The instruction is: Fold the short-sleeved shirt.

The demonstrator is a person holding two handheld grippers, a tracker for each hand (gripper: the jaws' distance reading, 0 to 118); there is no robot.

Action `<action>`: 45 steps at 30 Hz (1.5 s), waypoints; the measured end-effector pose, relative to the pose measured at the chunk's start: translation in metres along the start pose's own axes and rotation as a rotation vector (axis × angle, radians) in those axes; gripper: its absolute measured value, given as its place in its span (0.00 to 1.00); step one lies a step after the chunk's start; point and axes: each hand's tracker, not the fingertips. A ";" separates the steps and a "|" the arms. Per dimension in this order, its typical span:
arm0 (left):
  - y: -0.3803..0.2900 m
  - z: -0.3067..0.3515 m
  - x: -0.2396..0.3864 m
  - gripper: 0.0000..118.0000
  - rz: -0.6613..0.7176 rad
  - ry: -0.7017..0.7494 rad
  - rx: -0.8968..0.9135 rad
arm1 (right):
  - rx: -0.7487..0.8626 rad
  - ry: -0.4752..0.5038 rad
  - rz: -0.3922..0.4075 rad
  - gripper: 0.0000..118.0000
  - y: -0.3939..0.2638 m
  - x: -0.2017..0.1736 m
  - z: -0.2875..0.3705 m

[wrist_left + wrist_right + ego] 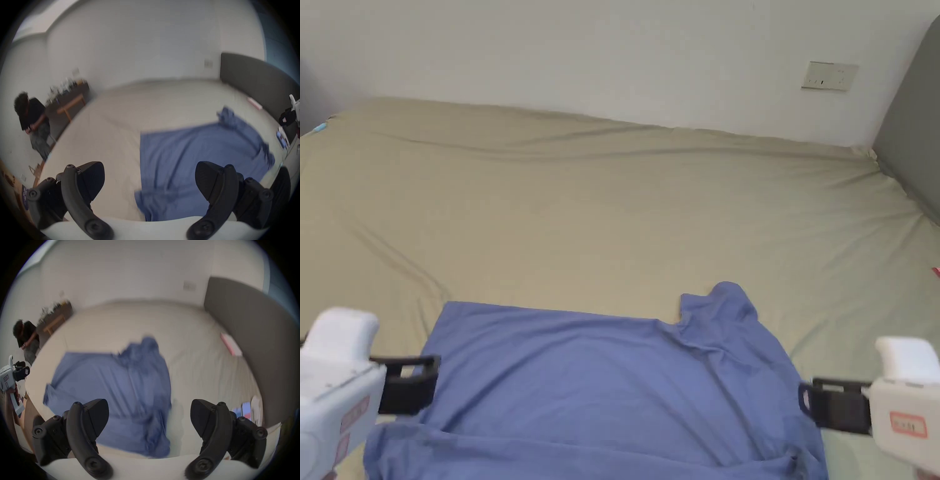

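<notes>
A: Shirt position?
B: Blue, lying on the bed at the near edge, mostly flat. One sleeve bunched at far right, a fold of cloth along the near left.
A: Left claw?
B: Just beside the shirt's left edge, jaws spread wide in the left gripper view, nothing between them.
A: Right claw?
B: At the shirt's right edge; contact cannot be told. Jaws spread, holding nothing.
A: Surroundings?
B: Grey headboard at right, wall socket far right. A person stands beyond the bed, far left.
</notes>
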 end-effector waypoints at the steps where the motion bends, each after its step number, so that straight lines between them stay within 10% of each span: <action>1: 0.016 0.011 0.004 0.94 0.013 0.010 0.069 | 0.082 -0.007 0.012 0.90 0.012 -0.010 0.014; 8: 0.085 0.073 0.045 0.87 0.086 0.035 0.447 | 0.497 -0.083 0.097 0.77 0.057 -0.094 0.086; 12: 0.096 0.081 0.073 0.23 0.040 0.080 0.503 | 0.607 -0.105 0.150 0.01 0.059 -0.125 0.095; 16: 0.095 0.078 0.092 0.00 0.008 0.089 0.545 | 0.647 -0.080 0.212 0.01 0.051 -0.144 0.095; 24: 0.090 0.035 0.098 0.00 -0.002 0.056 0.439 | 0.535 -0.066 0.226 0.01 0.051 -0.148 0.042; 35: 0.008 -0.169 0.029 0.00 0.061 0.020 -0.145 | 0.336 -0.079 0.157 0.01 0.037 -0.102 -0.042; 37: 0.004 -0.212 0.015 0.13 0.082 0.073 -0.235 | 0.300 -0.069 0.143 0.01 0.039 -0.094 -0.055; 41: 0.006 -0.281 -0.004 0.98 0.076 0.064 -0.269 | 0.273 -0.104 0.174 0.01 0.039 -0.081 -0.073; 45: 0.003 -0.327 -0.014 0.98 0.092 0.093 -0.349 | 0.236 -0.130 0.167 0.01 0.039 -0.066 -0.083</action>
